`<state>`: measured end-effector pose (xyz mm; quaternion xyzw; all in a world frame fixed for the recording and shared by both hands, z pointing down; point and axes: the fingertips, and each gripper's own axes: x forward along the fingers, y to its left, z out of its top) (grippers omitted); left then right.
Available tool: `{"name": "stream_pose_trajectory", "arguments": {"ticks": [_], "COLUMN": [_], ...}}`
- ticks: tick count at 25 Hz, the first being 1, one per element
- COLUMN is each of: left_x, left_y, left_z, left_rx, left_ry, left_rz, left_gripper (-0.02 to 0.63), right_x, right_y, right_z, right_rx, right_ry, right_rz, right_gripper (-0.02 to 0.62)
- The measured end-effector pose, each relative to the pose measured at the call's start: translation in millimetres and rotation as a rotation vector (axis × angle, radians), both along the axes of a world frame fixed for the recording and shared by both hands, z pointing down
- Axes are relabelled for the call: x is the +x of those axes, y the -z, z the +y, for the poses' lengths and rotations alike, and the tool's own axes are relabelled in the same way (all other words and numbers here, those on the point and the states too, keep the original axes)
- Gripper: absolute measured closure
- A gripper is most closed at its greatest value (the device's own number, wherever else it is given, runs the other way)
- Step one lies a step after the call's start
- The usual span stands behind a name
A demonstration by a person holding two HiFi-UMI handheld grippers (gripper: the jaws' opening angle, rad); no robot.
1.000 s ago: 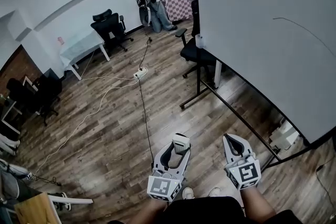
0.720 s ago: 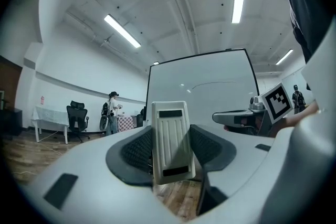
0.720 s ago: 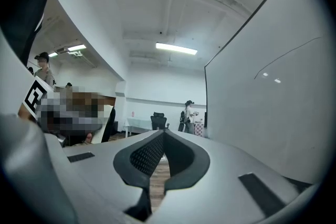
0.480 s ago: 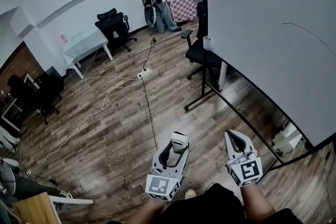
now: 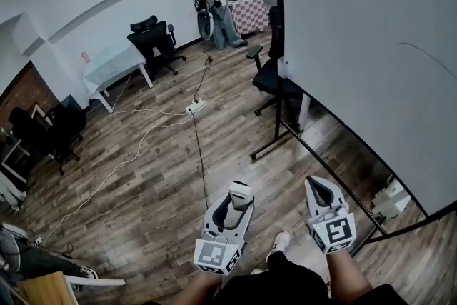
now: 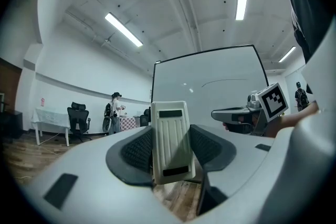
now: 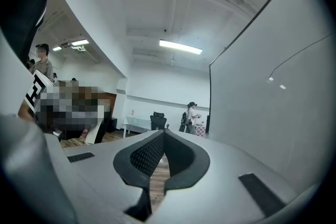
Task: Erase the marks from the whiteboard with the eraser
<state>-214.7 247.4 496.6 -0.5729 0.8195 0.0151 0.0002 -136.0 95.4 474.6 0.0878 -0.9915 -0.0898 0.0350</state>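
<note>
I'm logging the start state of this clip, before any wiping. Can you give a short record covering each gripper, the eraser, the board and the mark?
left gripper: shut on the eraser, held low over the floor
right gripper: jaws together, nothing between them
eraser: pale ribbed block, upright between the left jaws
whiteboard: on a stand, to the person's right
mark: one thin curved line, not yet erased
contact: eraser is clear of the board
</note>
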Motion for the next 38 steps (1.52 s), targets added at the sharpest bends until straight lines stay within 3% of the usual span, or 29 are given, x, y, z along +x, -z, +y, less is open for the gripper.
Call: {"name": "stream_pose_trajectory", "arguments": {"ticks": [11,16,21,32,38], "left_x": [-52,-66,-74,-62,-47], "left_y": [1,9,20,44,29], "left_z": [-119,-177,-229,-327,-399], "left_rx": [-0.003,-0.002,0.016,0.052,0.050], "left_ry": [-0.032,-0.061,-0.098,-0.272,-0.403], "left_rz": [0.011,0.009,0.003,0.029,0.015], "left_gripper": [0.365,0.365,0.365,0.365,0.365], "right_x": [-43,-49,-47,-19,8], "right_y": [9,13,23,38,23], "right_z": [-105,-163,-206,-281,-323], "right_rx": [-0.040,-0.034,-0.023,0.008,0.038], "right_ry": [-0.043,-0.063,-0.096,-0.256,-0.379], "right_rz": [0.047,-0.025,-0.017,-0.063,-0.089], "right_gripper": [0.577,0.577,0.577,0.577,0.577]}}
